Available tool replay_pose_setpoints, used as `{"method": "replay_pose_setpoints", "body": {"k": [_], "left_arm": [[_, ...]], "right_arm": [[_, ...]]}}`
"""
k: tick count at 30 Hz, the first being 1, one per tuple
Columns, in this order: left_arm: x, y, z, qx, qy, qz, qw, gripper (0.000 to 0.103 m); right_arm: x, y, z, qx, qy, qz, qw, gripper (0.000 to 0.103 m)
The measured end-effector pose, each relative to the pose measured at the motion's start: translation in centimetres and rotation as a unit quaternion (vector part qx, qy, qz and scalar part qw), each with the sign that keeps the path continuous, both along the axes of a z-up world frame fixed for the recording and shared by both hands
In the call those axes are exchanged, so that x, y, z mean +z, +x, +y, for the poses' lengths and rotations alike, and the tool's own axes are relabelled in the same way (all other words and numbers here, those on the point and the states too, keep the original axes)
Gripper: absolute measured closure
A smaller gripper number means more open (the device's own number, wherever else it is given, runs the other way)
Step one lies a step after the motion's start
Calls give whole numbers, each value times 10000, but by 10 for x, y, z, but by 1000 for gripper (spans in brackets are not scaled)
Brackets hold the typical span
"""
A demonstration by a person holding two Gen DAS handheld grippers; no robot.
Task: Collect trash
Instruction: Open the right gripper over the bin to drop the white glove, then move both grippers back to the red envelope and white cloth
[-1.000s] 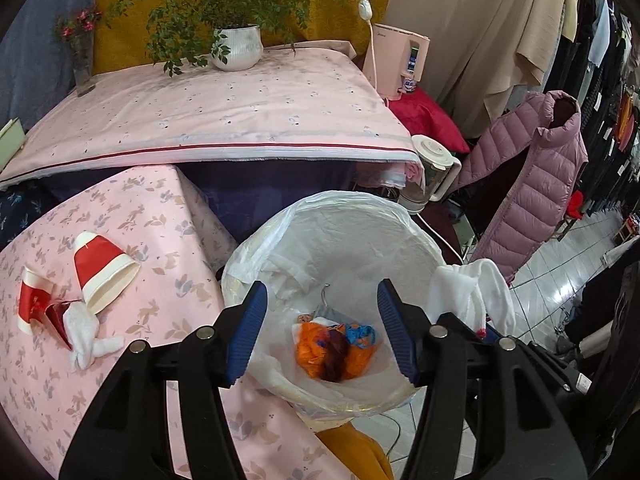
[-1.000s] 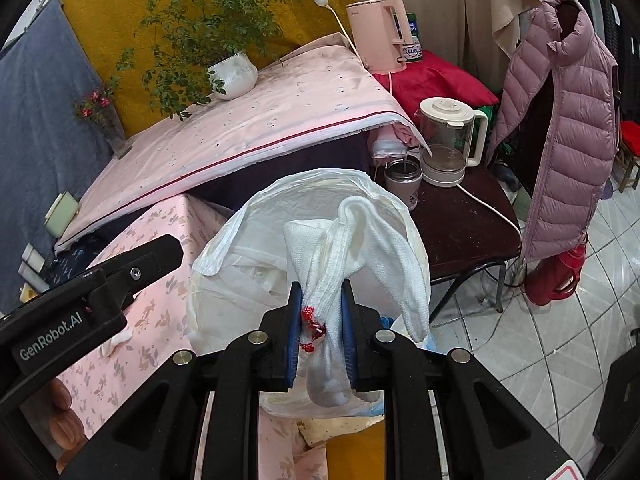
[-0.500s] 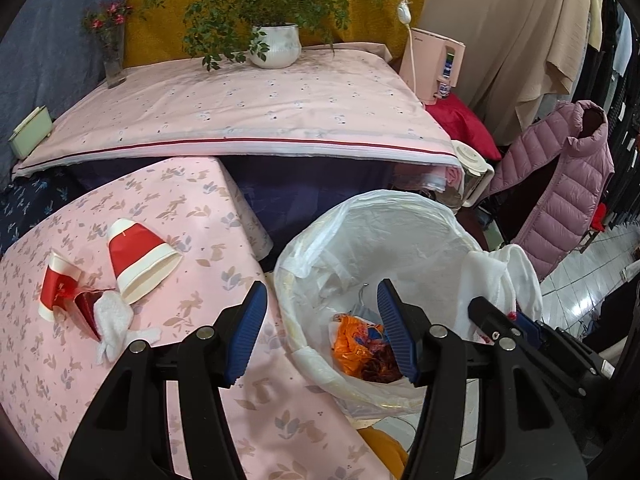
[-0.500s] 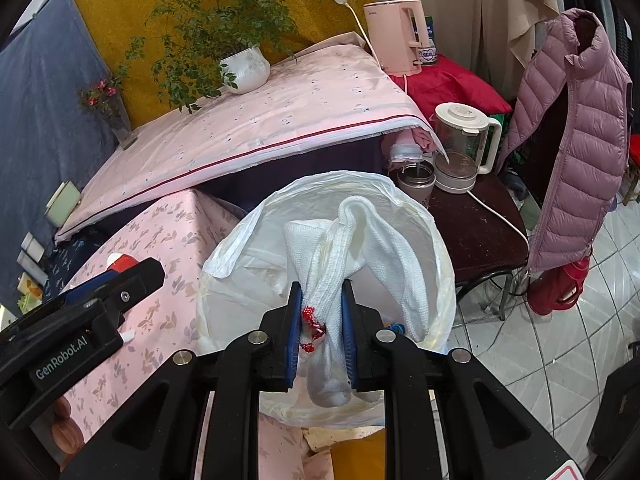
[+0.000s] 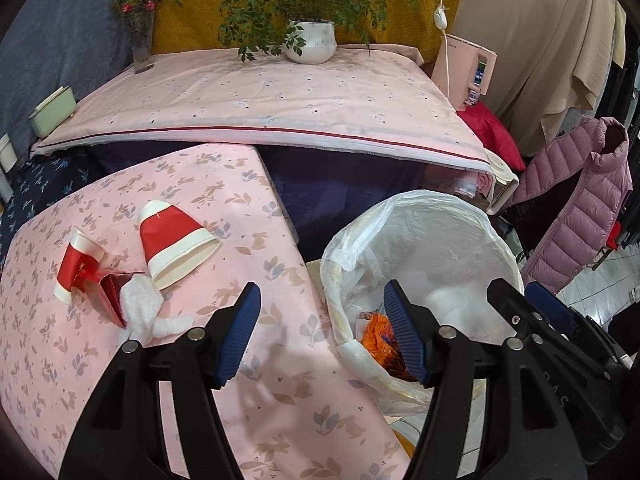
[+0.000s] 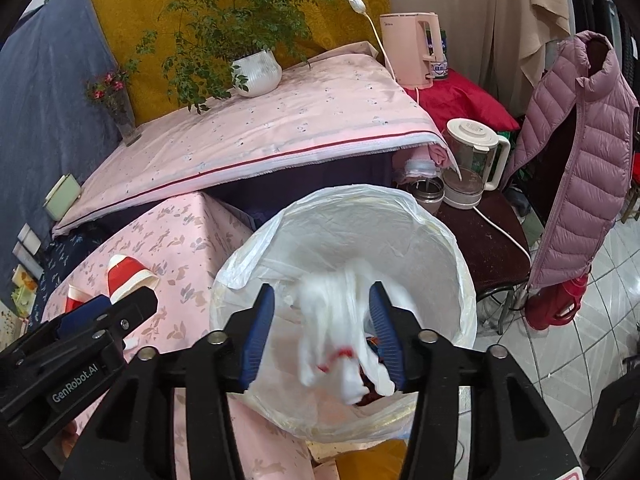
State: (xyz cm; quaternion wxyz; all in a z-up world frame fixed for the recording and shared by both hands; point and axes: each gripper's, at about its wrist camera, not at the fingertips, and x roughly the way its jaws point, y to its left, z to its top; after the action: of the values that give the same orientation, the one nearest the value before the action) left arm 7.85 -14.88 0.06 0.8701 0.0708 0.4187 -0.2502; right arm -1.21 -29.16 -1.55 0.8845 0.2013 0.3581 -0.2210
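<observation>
My right gripper [image 6: 324, 332] hangs over the bin lined with a white bag [image 6: 460, 280]; its jaws are opening. A crumpled white tissue [image 6: 340, 336] with red marks is blurred between the pads, loose and dropping into the bin. My left gripper [image 5: 324, 332] is also opening, with nothing in it, above the edge of the pink floral table [image 5: 280, 400]. To its left on the table lie a crushed red-and-white paper cup [image 5: 172, 240], a flattened one [image 5: 76, 268], a red wrapper [image 5: 112, 292] and a white tissue [image 5: 144, 312]. Orange trash [image 5: 376, 336] lies in the bin [image 5: 500, 240].
Behind stands a higher table with a pink cloth [image 5: 260, 92], a potted plant [image 5: 312, 40] and a flower vase [image 5: 142, 40]. A pink kettle [image 6: 412, 52], a blender jug [image 6: 472, 160] on a dark side table, a hanging puffer vest [image 6: 580, 160] and a tiled floor lie to the right.
The right jaws have come apart and the tissue they pinched now falls blurred toward the bin. The left gripper has swung left, from over the bin toward the table, and widened a little.
</observation>
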Motion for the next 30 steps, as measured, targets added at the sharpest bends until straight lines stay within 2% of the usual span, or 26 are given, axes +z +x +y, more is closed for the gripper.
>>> {"method": "replay_pose_setpoints", "body": {"k": [12,16,30], "left_arm": [[-1,1,22,195,-46,50,9998,42],[-2,2,32,327,-66,91,9994,37],[-7,8,82,787,-115,206,9966,34]], "right_arm": [[4,2,17,136,-28,38,9999,53],[6,3,25,205,-40,37,9998,51],[9,14,71,660,-125,116,9977,50]]}}
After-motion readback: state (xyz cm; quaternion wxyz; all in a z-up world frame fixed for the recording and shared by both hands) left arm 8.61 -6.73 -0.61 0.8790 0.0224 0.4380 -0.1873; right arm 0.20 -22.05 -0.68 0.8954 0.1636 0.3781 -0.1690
